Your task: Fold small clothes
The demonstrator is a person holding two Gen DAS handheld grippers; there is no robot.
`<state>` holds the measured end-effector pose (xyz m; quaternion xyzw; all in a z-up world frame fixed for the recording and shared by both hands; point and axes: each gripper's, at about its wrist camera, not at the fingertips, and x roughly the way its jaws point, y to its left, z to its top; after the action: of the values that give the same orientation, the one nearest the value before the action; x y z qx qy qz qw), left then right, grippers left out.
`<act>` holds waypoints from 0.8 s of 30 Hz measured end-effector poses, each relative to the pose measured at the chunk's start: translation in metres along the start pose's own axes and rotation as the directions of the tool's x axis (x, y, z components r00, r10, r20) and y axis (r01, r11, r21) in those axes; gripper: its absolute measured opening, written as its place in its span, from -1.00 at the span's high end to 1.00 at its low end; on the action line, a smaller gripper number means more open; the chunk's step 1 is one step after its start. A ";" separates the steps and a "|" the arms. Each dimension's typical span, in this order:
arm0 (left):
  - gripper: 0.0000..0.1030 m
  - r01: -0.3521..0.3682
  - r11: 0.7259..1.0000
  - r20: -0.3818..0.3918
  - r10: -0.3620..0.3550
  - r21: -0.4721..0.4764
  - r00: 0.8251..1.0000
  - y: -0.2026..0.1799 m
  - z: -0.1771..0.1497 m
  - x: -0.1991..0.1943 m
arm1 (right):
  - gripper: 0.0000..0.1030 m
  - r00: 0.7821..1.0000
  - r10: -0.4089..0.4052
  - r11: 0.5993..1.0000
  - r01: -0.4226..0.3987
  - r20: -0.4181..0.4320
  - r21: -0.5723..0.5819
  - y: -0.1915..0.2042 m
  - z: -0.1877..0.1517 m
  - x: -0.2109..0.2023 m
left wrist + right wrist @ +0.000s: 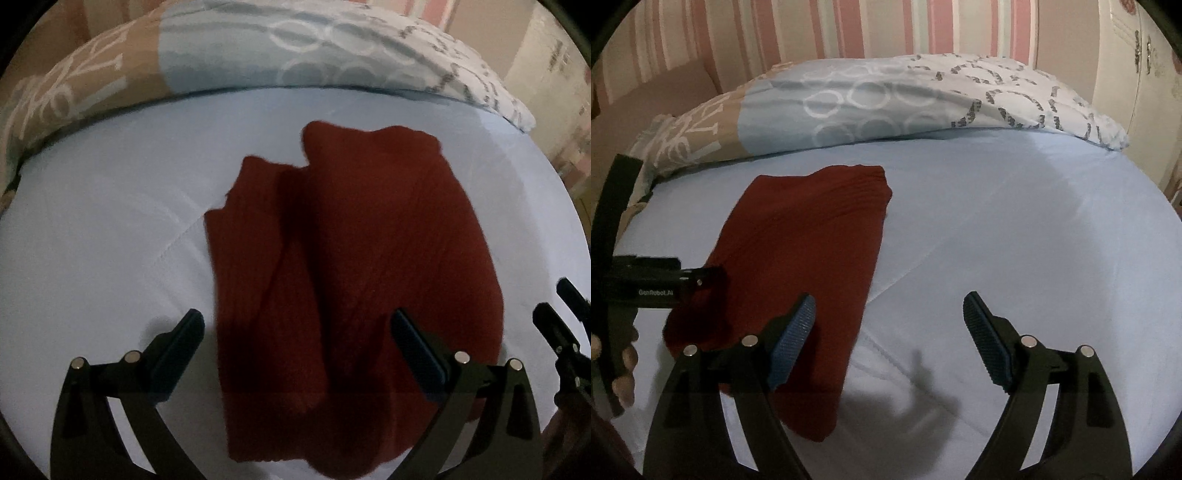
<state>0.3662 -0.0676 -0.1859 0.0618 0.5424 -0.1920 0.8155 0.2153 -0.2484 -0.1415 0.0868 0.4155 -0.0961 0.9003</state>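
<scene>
The right gripper point(886, 325) stands wide apart with nothing between its pads, hanging over bare sheet just right of the garment. The left gripper point(295, 332) is also spread wide and empty, poised above the near end of the red knit garment point(351, 266) without pressing on it, as far as the left wrist view shows.

The garment lies on the pale blue bedsheet point(110, 240), already brought into a long, narrow shape: one layer is laid over another, with a lower layer showing along its left side and a stepped edge at the far end. I judge the lengthwise folds done; what seems left is a fold across, bringing the near end to the far end or the reverse, and perhaps squaring the uneven far edge.

A patterned duvet point(886, 99) is bunched along the far side of the bed, well apart from the garment. Striped wallpaper point(849, 29) rises behind it. Nothing lies on the sheet around the garment to hinder a fold.
</scene>
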 end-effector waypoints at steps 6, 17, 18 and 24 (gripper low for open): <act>-0.73 0.010 0.998 -0.029 -0.012 -0.069 1.000 -0.005 -0.007 0.010 | -0.61 1.000 -0.002 1.000 0.002 0.000 -0.013 0.005 0.003 0.011; 0.39 -0.041 0.998 -0.004 0.042 0.043 0.999 -0.029 -0.010 0.005 | -0.61 1.000 -0.011 1.000 0.010 -0.019 -0.023 -0.001 0.012 0.028; 0.41 -0.059 0.997 0.022 0.058 0.053 0.998 -0.028 -0.011 0.000 | -0.61 1.000 -0.011 1.000 0.011 -0.019 -0.023 -0.001 0.012 0.029; 0.44 -0.153 0.984 0.078 0.146 0.088 0.986 -0.013 -0.020 -0.016 | -0.61 1.000 -0.003 1.000 0.003 -0.012 -0.020 0.001 0.014 0.030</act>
<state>0.3388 -0.0691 -0.1776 0.1336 0.4971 -0.1576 0.8427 0.2446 -0.2535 -0.1556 0.0775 0.4220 -0.0929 0.8985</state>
